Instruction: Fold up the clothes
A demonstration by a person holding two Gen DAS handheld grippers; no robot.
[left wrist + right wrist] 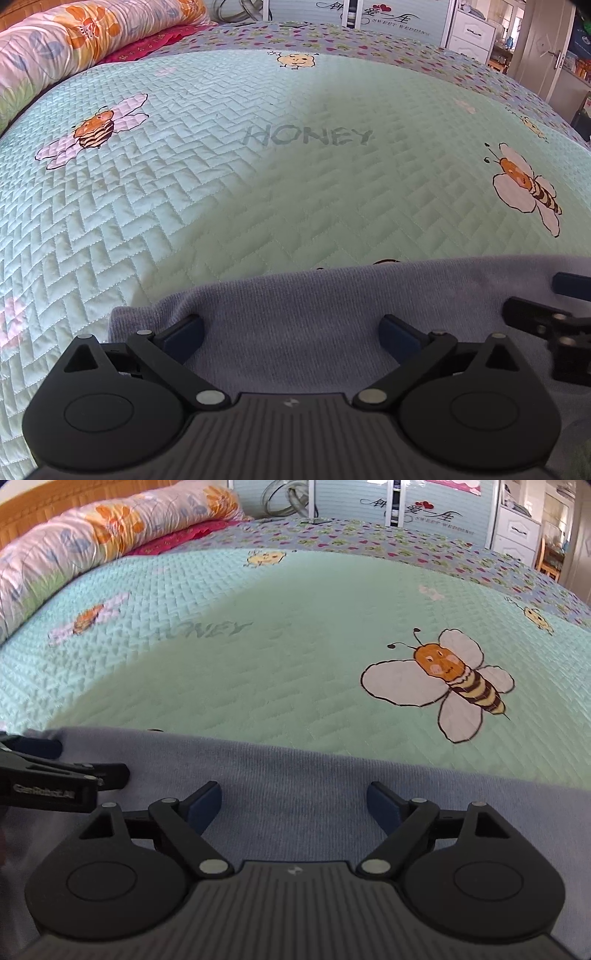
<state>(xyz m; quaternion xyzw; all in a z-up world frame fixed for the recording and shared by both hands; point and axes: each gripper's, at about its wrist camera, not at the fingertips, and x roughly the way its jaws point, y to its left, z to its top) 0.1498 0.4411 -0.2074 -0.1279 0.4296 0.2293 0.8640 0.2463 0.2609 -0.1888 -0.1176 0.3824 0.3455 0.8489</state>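
Lavender knit garment lies flat on the bed's near side, below the HONEY lettering. Left claw and right claw hover spread, holding nothing. Probably already folded once; pinch both layers evenly either way.

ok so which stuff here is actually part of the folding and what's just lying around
Part of the job:
- blue-grey garment
- left gripper, open
- right gripper, open

Just lying about:
- rolled floral quilt
- bee-print bedspread
- white drawer unit
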